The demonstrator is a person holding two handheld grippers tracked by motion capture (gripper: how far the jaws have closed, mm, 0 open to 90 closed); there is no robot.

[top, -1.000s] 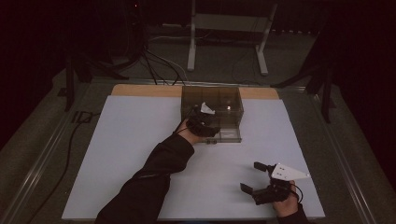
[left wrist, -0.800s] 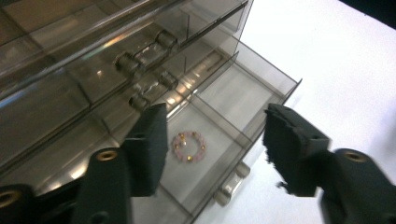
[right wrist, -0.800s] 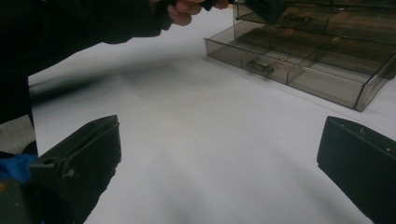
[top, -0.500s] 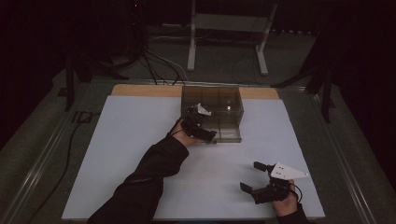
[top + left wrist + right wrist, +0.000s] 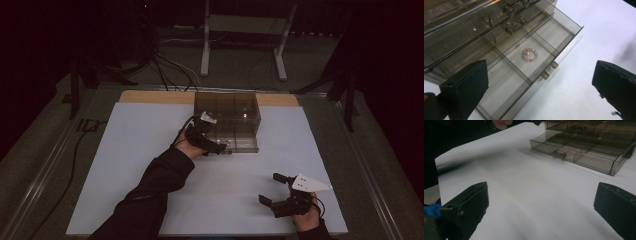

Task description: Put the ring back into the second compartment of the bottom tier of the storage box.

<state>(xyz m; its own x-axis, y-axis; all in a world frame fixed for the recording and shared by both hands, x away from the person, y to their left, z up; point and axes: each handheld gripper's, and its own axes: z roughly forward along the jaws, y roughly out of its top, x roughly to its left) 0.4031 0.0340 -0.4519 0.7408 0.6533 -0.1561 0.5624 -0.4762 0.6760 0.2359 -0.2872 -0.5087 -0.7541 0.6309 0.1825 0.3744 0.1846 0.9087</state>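
Pink beaded bracelet [image 5: 530,54] was seen in the middle compartment of the pulled-out smoked-plastic drawer [image 5: 564,30]; left tongs [image 5: 539,85] were held wide above it, seemingly for reaching. Right tongs [image 5: 281,191] were parked wide apart.

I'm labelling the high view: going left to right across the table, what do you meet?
Left gripper → smoked clear drawer box → right gripper, all on the white table sheet.
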